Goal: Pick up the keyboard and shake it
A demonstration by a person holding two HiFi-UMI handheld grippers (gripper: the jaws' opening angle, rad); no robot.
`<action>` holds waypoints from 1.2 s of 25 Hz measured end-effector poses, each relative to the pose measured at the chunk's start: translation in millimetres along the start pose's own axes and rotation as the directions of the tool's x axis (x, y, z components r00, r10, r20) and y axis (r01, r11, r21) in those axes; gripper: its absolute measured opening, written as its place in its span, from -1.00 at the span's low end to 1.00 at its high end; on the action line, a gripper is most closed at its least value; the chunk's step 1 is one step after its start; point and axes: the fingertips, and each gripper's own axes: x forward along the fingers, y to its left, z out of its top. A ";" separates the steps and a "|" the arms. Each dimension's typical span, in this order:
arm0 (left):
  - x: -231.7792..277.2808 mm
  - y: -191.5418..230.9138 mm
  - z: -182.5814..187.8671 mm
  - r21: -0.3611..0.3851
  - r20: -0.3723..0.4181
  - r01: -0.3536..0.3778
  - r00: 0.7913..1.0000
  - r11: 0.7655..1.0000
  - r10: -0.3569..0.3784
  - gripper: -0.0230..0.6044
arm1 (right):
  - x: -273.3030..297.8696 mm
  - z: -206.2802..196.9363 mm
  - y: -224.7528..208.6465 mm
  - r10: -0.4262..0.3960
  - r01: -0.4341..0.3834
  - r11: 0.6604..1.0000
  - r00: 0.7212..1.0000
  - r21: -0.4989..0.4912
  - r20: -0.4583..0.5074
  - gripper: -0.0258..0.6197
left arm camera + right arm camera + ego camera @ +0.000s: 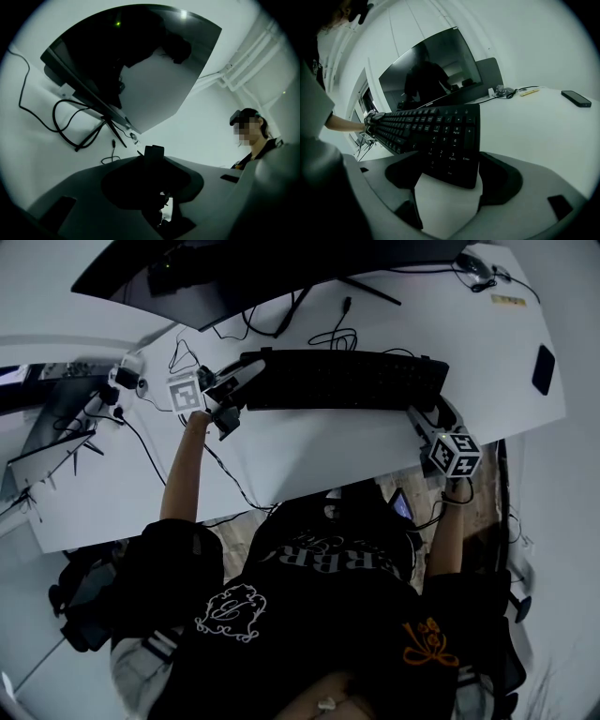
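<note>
Two tongs: one at each short end of the keyboard (347,381).
Left tongs (248,371): closed narrow on the keyboard's left end, pointing roughly level.
Right tongs (419,415): spread wide around the number-pad end, pads apparently not pressing yet.
Keyboard: black, full-length, lying across the white bench (309,451) in front of the monitor (253,273).
Handling: probably light, stiff plastic. It is long enough to swing if held at one end, and its smooth edges may slip.
Hold: both short ends, on the frame rather than the keys.
Further out: loose cables (337,334) behind it could tug. A phone (543,368) lies well apart.
</note>
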 end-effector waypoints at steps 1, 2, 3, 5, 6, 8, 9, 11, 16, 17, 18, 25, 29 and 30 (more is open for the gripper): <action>-2.0 -1.1 -1.5 -0.022 -0.003 0.025 1.000 0.999 -0.025 -0.53 | 0.0 0.8 0.0 0.010 -0.010 1.000 1.000 -0.004 0.000 0.25; -3.8 -1.9 -2.1 -0.033 -0.001 0.039 0.999 0.999 -0.039 -0.53 | 0.3 1.3 0.5 0.022 -0.022 1.000 1.000 -0.011 -0.003 0.25; -5.7 -1.6 -2.2 -0.036 0.001 0.044 0.999 0.998 -0.044 -0.53 | 1.1 1.4 1.4 0.036 -0.036 0.999 0.999 -0.022 -0.010 0.25; -9.0 -0.2 -2.3 -0.030 0.005 0.041 0.999 0.999 -0.041 -0.53 | 3.8 0.4 3.7 0.065 -0.067 0.996 0.997 -0.051 -0.039 0.25; -10.0 -0.4 -2.3 -0.021 0.004 0.041 0.999 0.999 -0.041 -0.53 | 5.8 0.0 4.4 0.081 -0.085 0.994 0.995 -0.066 -0.058 0.27; -10.0 -4.4 -1.4 0.005 0.003 0.053 0.999 0.999 -0.053 -0.53 | 9.5 0.4 4.6 0.119 -0.128 0.987 0.988 -0.092 -0.098 0.31; -9.2 -7.2 -0.6 0.019 0.003 0.063 0.998 0.998 -0.063 -0.53 | 10.9 0.7 4.1 0.141 -0.153 0.983 0.983 -0.100 -0.119 0.33; -7.8 -10.1 -0.4 0.029 -0.001 0.067 0.998 0.997 -0.067 -0.53 | 13.2 0.3 3.8 0.185 -0.204 0.973 0.968 -0.105 -0.167 0.35; -11.6 -3.8 1.0 0.024 0.019 -0.006 1.000 1.000 0.005 -0.53 | 17.6 -1.2 5.7 0.277 -0.291 0.957 0.924 -0.011 -0.264 0.18; -12.0 -3.4 1.1 0.028 0.023 -0.022 0.999 0.999 0.022 -0.53 | 16.9 -1.1 5.8 0.288 -0.294 0.956 0.920 0.018 -0.266 0.14; -12.3 -3.8 1.2 0.033 0.024 -0.038 0.999 0.999 0.037 -0.53 | 15.8 -1.1 6.3 0.294 -0.293 0.955 0.920 0.043 -0.260 0.12; -21.2 -8.4 13.3 0.053 0.050 -0.136 0.990 0.989 0.133 -0.52 | 5.8 32.3 13.0 0.293 -0.277 0.940 0.954 0.201 -0.057 -0.02; -27.8 -14.8 24.1 0.070 0.088 -0.168 0.983 0.983 0.162 -0.49 | -0.8 57.3 18.8 0.289 -0.283 0.945 0.957 0.162 -0.011 -0.03; -29.0 -18.1 28.3 0.088 0.093 -0.173 0.982 0.981 0.165 -0.49 | -1.8 60.8 21.5 0.293 -0.289 0.946 0.956 0.150 -0.009 -0.04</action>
